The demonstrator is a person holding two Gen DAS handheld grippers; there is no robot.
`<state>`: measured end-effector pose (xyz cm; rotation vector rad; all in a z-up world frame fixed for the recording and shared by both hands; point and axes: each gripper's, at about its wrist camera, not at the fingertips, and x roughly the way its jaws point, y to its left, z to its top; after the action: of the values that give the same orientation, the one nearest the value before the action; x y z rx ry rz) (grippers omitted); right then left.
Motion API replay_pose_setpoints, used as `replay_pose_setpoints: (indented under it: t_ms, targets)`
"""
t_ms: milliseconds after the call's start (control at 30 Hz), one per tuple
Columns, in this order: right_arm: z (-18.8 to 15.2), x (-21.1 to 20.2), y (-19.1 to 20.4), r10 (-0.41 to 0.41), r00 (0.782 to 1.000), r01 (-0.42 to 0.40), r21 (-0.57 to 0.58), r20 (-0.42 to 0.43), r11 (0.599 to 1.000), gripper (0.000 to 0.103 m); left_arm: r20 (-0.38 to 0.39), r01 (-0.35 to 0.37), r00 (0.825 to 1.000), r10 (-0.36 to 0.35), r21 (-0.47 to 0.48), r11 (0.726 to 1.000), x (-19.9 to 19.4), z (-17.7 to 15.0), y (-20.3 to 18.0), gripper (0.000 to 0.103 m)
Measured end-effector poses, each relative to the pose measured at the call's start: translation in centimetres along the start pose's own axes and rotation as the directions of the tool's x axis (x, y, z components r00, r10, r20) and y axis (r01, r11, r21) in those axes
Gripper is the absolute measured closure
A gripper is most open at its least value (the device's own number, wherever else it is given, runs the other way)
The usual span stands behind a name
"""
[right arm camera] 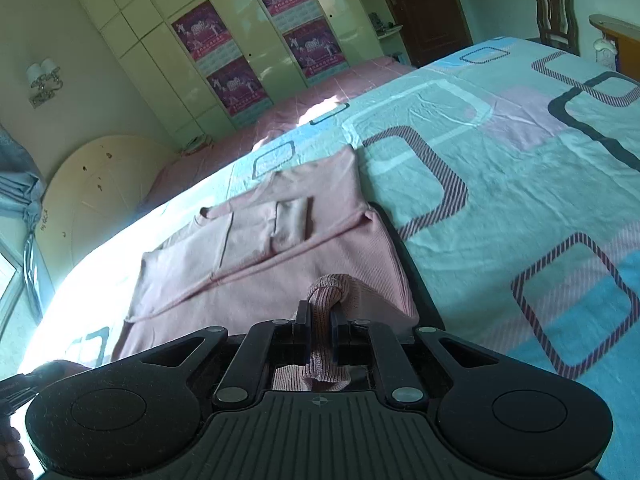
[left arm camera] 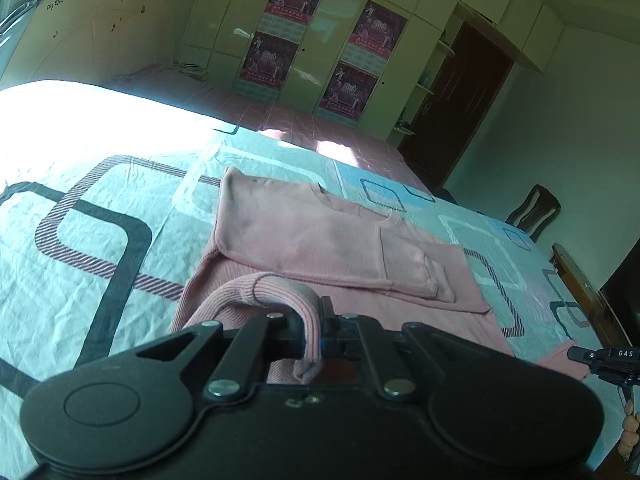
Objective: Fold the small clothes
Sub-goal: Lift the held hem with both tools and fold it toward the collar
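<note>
One pink sweater (left arm camera: 304,236) lies on the bed (left arm camera: 100,216), on the patterned sheet, with its ribbed hem nearest both cameras and its neckline toward the far edge by the wardrobe (left arm camera: 320,40), so the long axis runs straight away from the hem. Both sleeves look folded in across the body. The left hand-held gripper (left arm camera: 316,332) is pinching the ribbed hem, which bunches into a loop over its fingers; the right hand-held gripper (right arm camera: 320,328) is pressed together on another bit of the same hem, with knit hanging down between its jaws.

The left wrist view catches the tip of the right hand-held gripper at its right edge and one dark chair (left arm camera: 534,210) past the bed's far corner. The right wrist view shows one wall lamp (right arm camera: 44,80) the other misses, plus more of the sheet's right side. Four purple posters (right arm camera: 236,84) are on the wardrobe doors in both views.
</note>
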<state>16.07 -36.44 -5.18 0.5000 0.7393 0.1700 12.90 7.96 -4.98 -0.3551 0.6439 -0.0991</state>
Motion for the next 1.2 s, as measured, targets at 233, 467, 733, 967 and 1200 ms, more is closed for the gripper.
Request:
replay_pose_setpoints:
  t_ms: [233,467,733,967,1200]
  targets:
    - [5.9,4.2,0.9,0.03,0.998,-0.03,0.014,0.057,0.999,0.095,0.074,-0.009,0.997,0.012,-0.04,0.999,4.9,5.2,-0.6,0.097]
    - [11.6,10.8,0.6,0.02,0.998,-0.024,0.062,0.063,0.998,0.095,0.098,-0.059,0.993,0.066,-0.069,0.996,11.6,9.9,-1.0,0.097]
    - [15.3,20.6,-0.8,-0.028,1.0,0.029,0.128,-0.011,0.991,0.095,0.037,-0.157,0.986,0.16,-0.078,0.985,20.5,12.8,-0.3,0.097]
    - [16.4,26.7,-2.7,-0.083,0.992,0.098,0.159,-0.096,0.982,0.095,-0.053,-0.306,0.951,0.306,0.01,0.952,27.3,12.3,0.6,0.08]
    - [17.1,27.4,-3.7,-0.11,0.991,0.12,0.133,-0.08,0.984,0.062,0.005,-0.308,0.951,0.309,0.07,0.949,25.7,13.3,2.3,0.026]
